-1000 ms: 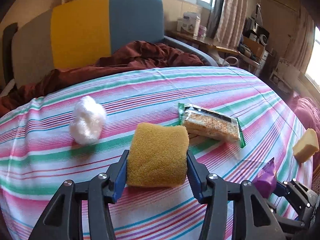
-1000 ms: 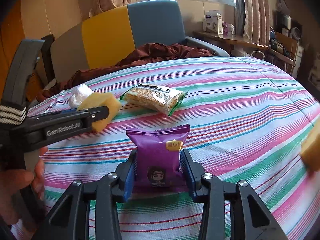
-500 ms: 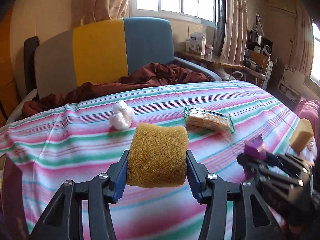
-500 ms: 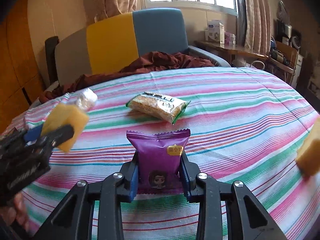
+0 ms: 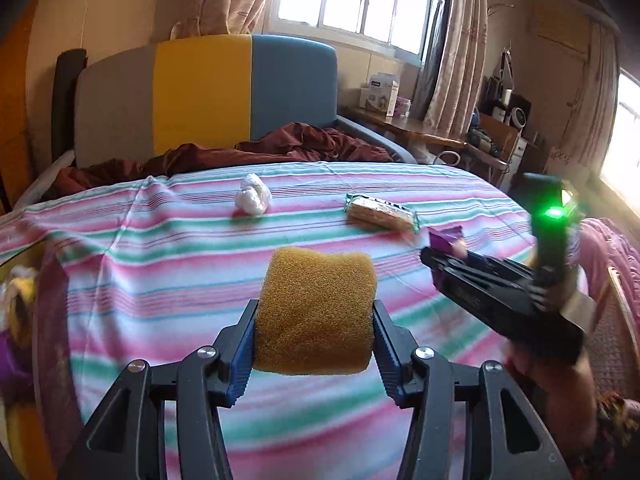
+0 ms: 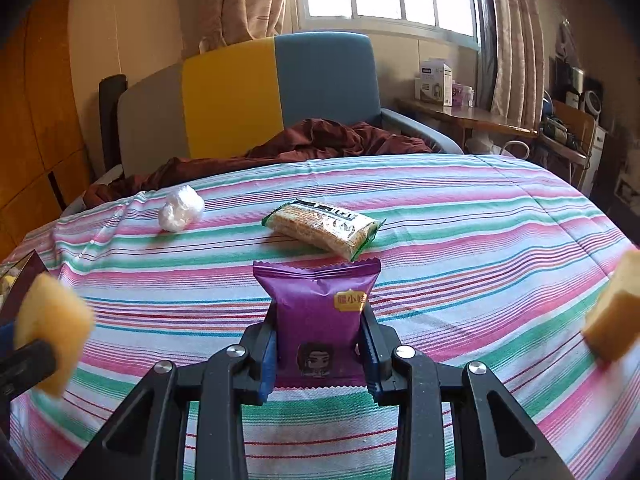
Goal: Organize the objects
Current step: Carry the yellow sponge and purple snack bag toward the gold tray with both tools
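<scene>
My left gripper (image 5: pixel 316 320) is shut on a yellow sponge (image 5: pixel 316 304) and holds it above the near left part of the striped table. In the right wrist view that sponge (image 6: pixel 52 328) shows at the left edge. My right gripper (image 6: pixel 320 344) is shut on a purple snack packet (image 6: pixel 316 304), upright between the blue pads. From the left wrist view the right gripper (image 5: pixel 448 252) is at the right, with the packet's top (image 5: pixel 446 239) showing. On the cloth lie a cracker packet (image 6: pixel 324 229), a white crumpled ball (image 6: pixel 181 209) and a second sponge (image 6: pixel 616 316).
A striped cloth (image 6: pixel 480 208) covers the table. Behind it stands a yellow and blue chair (image 5: pixel 208 92) with a maroon cloth (image 5: pixel 280 148) on it. A dark box corner (image 6: pixel 20 284) sits at the table's left edge. A cluttered desk (image 5: pixel 420 128) stands at the back right.
The left gripper has drawn back and to the left with the sponge, so the table's objects look farther off. The right gripper has squeezed the purple packet tighter and stayed in place.
</scene>
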Demonstrator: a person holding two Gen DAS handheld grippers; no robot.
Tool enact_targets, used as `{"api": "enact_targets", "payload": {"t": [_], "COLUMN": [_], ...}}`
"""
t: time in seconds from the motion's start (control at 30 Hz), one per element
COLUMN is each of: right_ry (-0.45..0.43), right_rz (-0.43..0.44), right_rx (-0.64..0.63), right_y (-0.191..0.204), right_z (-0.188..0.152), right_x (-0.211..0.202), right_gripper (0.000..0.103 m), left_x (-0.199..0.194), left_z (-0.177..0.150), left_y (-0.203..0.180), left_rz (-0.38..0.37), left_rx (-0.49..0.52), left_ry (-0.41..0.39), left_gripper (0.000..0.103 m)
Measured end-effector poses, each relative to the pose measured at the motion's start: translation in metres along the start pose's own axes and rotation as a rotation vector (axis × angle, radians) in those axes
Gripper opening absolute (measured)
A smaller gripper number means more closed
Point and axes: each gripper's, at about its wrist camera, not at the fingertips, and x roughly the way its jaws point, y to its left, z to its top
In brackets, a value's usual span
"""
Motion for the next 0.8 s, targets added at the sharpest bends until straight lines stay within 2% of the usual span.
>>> {"api": "enact_targets", "payload": {"t": [0.2, 0.5, 0.63, 0.8], "right_ry": [0.010, 0.004, 0.008, 0.007], "right_rz": [-0.021, -0.028, -0.019, -0.004], "right_rx": [-0.041, -0.152, -0.187, -0.175], "right_y": [0.007, 0.030, 0.039, 0.045], "right_z": [0.000, -0.005, -0.006, -0.006], "right_x": [0.001, -0.007, -0.011, -0.023], "right_gripper": [0.035, 0.034, 0.034, 0.034], "left_x": [-0.039, -0.092, -0.103, -0.098], "left_z": [-0.008, -0.016, -0.022, -0.034], "left_y": [0.024, 0.090, 0.137, 0.181], "left_rz": [-0.008, 0.074, 0.120, 0.137], "left_rx": [-0.055, -0.171, -0.276, -0.365], "left_ry": [-0.016, -0.055, -0.035, 0.049], "left_gripper": [0.053, 0.053, 0.053, 0.053]}}
